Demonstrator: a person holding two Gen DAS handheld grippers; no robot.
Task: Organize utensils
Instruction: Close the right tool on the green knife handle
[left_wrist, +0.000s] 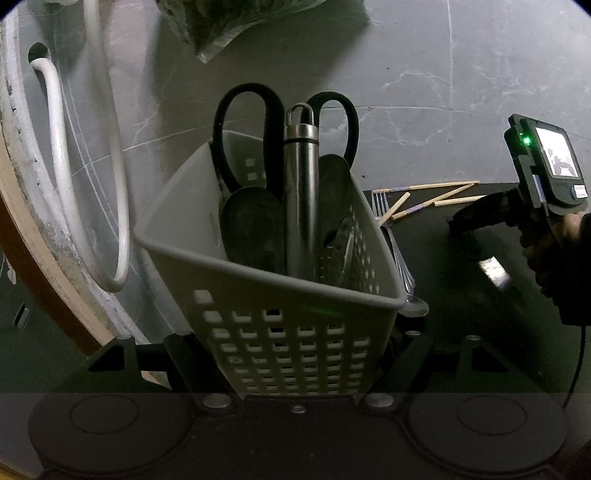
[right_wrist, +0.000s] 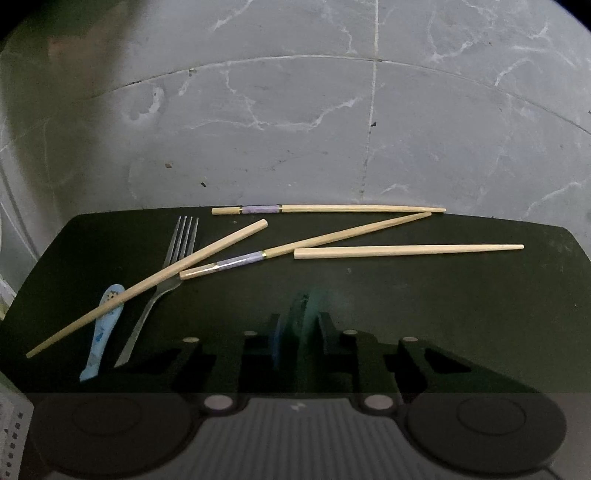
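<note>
On my left camera, a white hose (left_wrist: 55, 147) loops down the wall at nine o'clock. My left gripper (left_wrist: 295, 354) is clamped on the white slotted basket (left_wrist: 177, 251), one finger against each side wall low down, so the basket fills the middle of the view. Standing in it are black-handled scissors (left_wrist: 240, 110) at eleven o'clock, dark spoons (left_wrist: 251, 229) in front of them, and a steel tube with a ring on top (left_wrist: 301, 184) upright in the centre. Just past the basket's right wall, at three o'clock, the chopsticks (left_wrist: 424, 188) lie scattered on the black table (left_wrist: 461, 332). Beyond them at the right edge a hand (left_wrist: 546, 251) holds my right gripper (left_wrist: 461, 219), pointed down at the table.

On my right camera, a small blue spoon (right_wrist: 103, 332) lies at eight o'clock with one plain chopstick resting across it. A fork (right_wrist: 177, 258) lies just right of the spoon, under that same chopstick, tines toward twelve. Two chopsticks with purple bands and another plain one spread from centre to two o'clock, their tips near the table's far edge. The right fingers stand close together at six o'clock with a blurred blue-green shape between them; I cannot tell whether they grip anything.
</note>
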